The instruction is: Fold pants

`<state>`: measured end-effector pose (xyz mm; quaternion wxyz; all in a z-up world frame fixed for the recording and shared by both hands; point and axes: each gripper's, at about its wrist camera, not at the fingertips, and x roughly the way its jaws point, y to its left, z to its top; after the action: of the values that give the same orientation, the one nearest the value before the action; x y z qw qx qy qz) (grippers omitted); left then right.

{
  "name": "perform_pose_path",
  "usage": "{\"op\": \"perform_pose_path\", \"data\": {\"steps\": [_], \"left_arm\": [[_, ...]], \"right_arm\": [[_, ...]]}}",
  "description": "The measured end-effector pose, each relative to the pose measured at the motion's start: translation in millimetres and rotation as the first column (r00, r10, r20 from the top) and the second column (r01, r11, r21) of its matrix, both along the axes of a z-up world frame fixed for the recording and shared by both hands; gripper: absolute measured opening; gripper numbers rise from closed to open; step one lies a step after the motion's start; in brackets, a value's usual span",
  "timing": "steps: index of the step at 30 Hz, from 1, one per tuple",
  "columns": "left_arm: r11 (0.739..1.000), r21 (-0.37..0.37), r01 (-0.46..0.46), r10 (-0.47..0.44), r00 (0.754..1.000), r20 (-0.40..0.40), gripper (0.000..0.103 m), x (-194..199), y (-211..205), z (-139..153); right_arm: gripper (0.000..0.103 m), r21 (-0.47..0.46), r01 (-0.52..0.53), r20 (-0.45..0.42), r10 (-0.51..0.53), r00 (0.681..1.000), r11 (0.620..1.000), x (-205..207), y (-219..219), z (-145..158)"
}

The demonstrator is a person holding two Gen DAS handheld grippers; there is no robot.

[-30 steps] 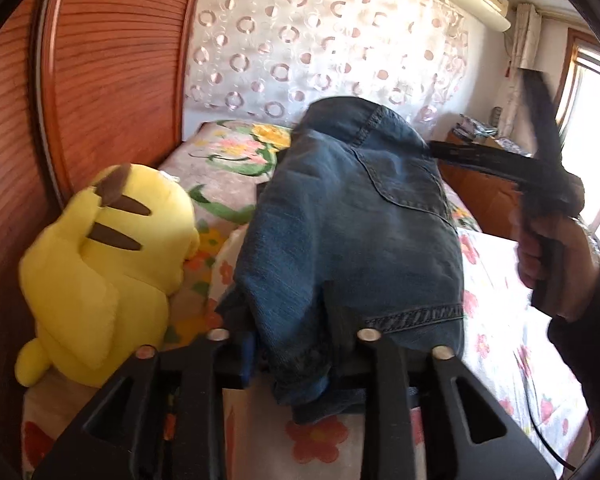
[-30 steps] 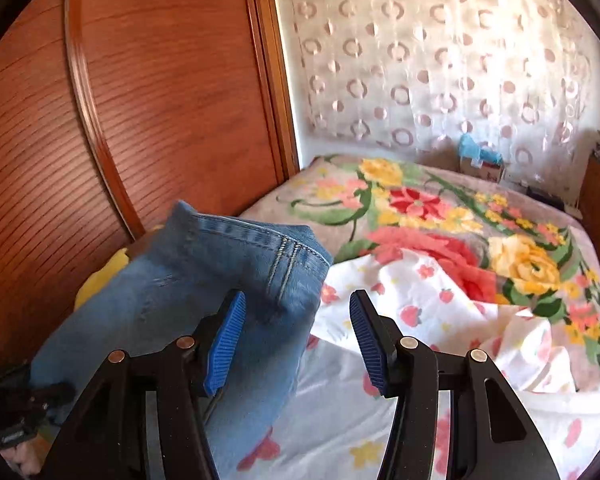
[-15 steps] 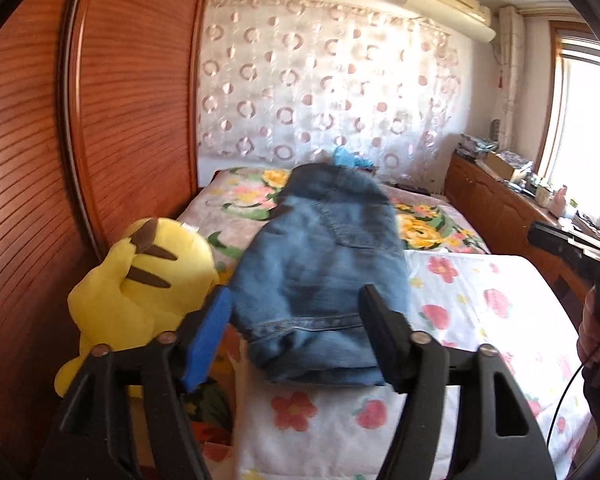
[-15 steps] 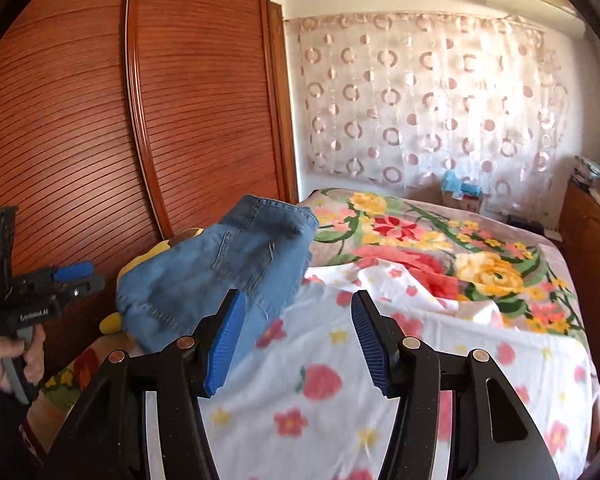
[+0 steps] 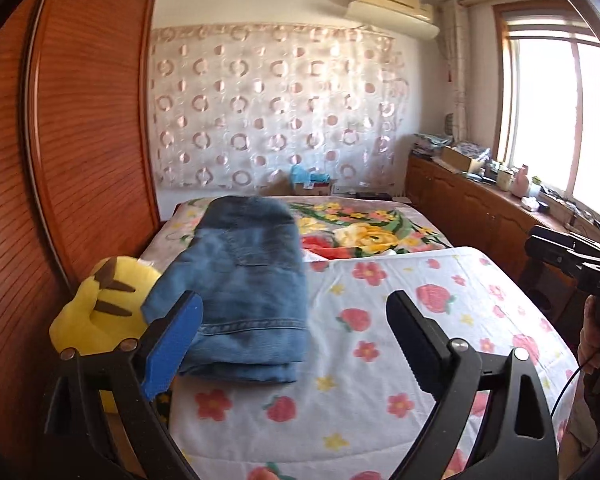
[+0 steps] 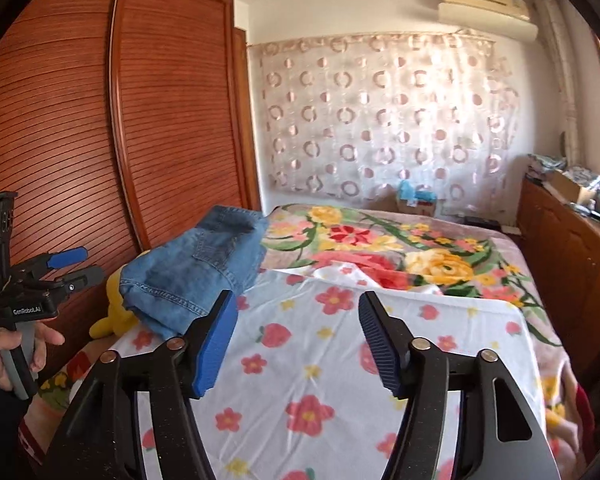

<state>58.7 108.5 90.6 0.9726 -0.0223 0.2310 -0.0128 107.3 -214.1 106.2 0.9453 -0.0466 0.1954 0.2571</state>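
The folded blue jeans (image 5: 248, 276) lie on the left side of the bed, leaning on a yellow plush toy (image 5: 96, 312). My left gripper (image 5: 296, 332) has backed off from their near edge. Its jaws are opening wide and the pads press on nothing; only the blue left pad (image 5: 176, 344) overlaps the denim in the picture. My right gripper (image 6: 296, 320) hovers over the flowered sheet to the right of the jeans (image 6: 196, 268). Its jaws are opening too, with nothing between them. Each gripper shows in the other's view, hand-held: left gripper (image 6: 88, 265), right gripper (image 5: 540, 244).
A white flowered sheet (image 5: 380, 360) covers the near bed, with a floral blanket (image 6: 400, 256) behind it. A ribbed wooden wardrobe (image 5: 80, 140) runs close along the left. Low wooden cabinets (image 6: 564, 248) with clutter line the right wall under the window.
The left gripper let go of the jeans, opened wide and drew back and up. The right gripper pulled back from the jeans to the right. The jeans now rest folded on the bed.
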Motion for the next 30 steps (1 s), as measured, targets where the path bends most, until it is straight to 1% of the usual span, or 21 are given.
{"op": "perform_pose_path", "data": {"steps": [2, 4, 8, 11, 15, 21, 30], "left_arm": [[1.000, 0.009, 0.004, -0.004, 1.000, 0.013, 0.093, -4, -11, 5], [1.000, 0.007, 0.021, -0.022, 0.999, 0.025, 0.093, -10, -23, 11], [0.999, -0.009, 0.035, -0.034, 0.998, 0.047, 0.093, -22, -39, 19], [1.000, 0.001, 0.022, -0.022, 0.999, 0.029, 0.094, -26, -53, 22], [0.999, -0.005, 0.052, -0.052, 0.998, 0.018, 0.094, -30, -67, 21], [0.997, 0.016, 0.082, -0.082, 0.996, 0.026, 0.093, -37, -88, 19], [0.996, 0.013, 0.084, -0.084, 0.996, 0.024, 0.094, -39, -90, 20]], "right_arm": [[0.073, 0.004, 0.022, 0.009, -0.022, 1.000, 1.000, -14, -8, -1], [0.076, 0.007, 0.047, 0.016, -0.047, 0.999, 0.999, -28, -15, 0], [0.077, 0.023, 0.096, 0.030, -0.097, 0.995, 0.995, -51, -28, 4], [0.077, 0.021, 0.142, 0.041, -0.142, 0.989, 0.990, -66, -35, 7], [0.077, 0.017, 0.163, 0.039, -0.164, 0.986, 0.986, -84, -34, 5], [0.077, 0.018, 0.187, 0.029, -0.188, 0.982, 0.982, -95, -24, 6], [0.077, 0.029, 0.209, 0.033, -0.210, 0.977, 0.978, -102, -21, 9]]}}
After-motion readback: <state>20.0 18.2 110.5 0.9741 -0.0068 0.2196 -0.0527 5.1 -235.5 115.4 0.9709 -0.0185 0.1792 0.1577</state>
